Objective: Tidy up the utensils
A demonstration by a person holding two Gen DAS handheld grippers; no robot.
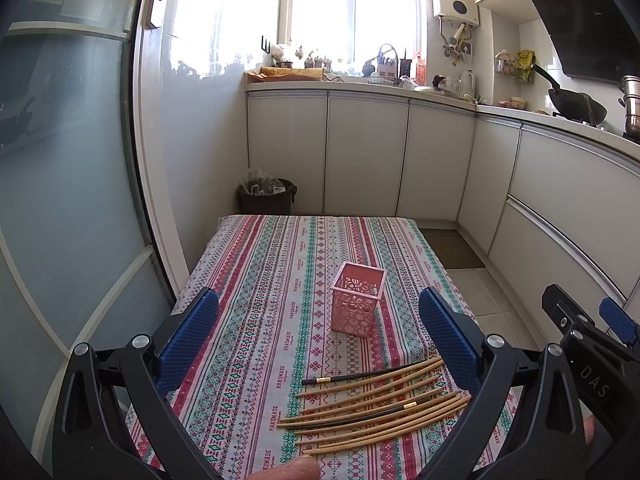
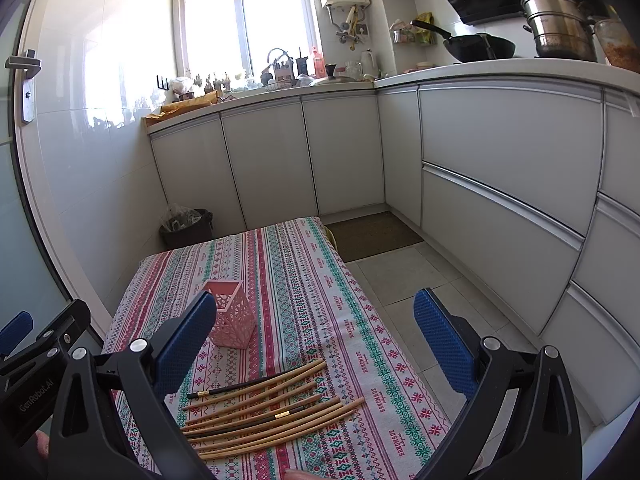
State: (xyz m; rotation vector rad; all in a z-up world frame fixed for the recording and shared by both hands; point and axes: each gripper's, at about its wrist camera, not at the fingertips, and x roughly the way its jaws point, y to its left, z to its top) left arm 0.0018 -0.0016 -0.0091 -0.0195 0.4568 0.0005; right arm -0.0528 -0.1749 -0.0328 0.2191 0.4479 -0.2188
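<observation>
Several chopsticks (image 1: 380, 402) (image 2: 268, 408) lie side by side on the patterned tablecloth (image 1: 264, 280) (image 2: 304, 280), most of them tan wood and two dark with gold bands. A pink perforated square holder (image 1: 357, 297) (image 2: 231, 316) stands upright beyond them. My left gripper (image 1: 318, 336) hovers above the near part of the table, open, with nothing between its blue pads. My right gripper (image 2: 316, 340) is likewise open and empty, hanging over the table's right side. In the left wrist view the right gripper (image 1: 592, 332) shows at the right edge.
White kitchen cabinets (image 2: 360, 152) run behind and to the right of the table. A dark bin (image 1: 266, 196) stands on the floor beyond the table's far edge. A glass door (image 1: 72, 160) is on the left. A wok (image 2: 480, 46) and a steel pot (image 2: 560, 28) sit on the counter.
</observation>
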